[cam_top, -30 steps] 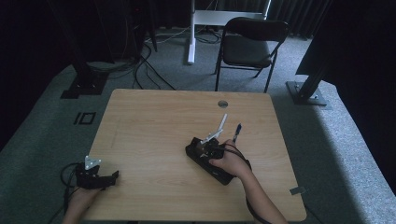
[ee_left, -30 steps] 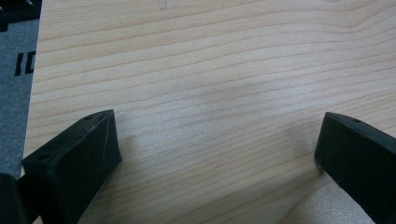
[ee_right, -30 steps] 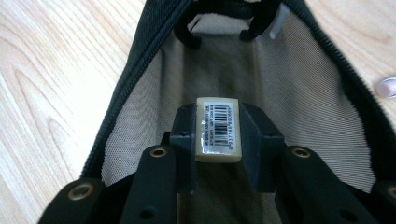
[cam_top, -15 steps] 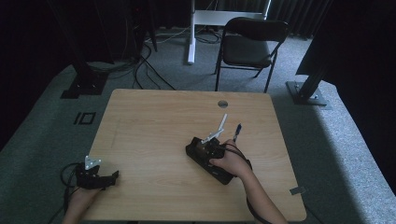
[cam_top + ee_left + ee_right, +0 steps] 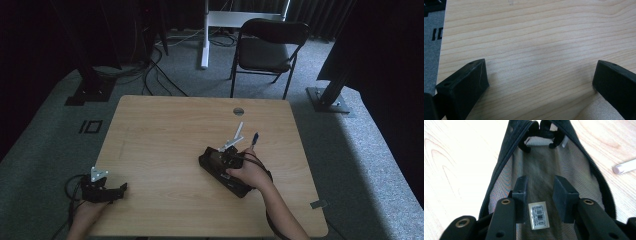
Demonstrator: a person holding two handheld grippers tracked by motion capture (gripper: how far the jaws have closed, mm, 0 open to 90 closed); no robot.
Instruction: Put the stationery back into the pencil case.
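Two grippers on counter: right gripper over open black pouch right of centre, jaws narrowly parted inside its mesh lining, just been opening, nothing pinched. White pen and blue pen just beyond pouch. Left gripper released, jaws wide over bare wood at near-left corner.

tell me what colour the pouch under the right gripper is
Black, with a black zip along its edge; the pouch shows best in the right gripper view, beneath the right gripper.
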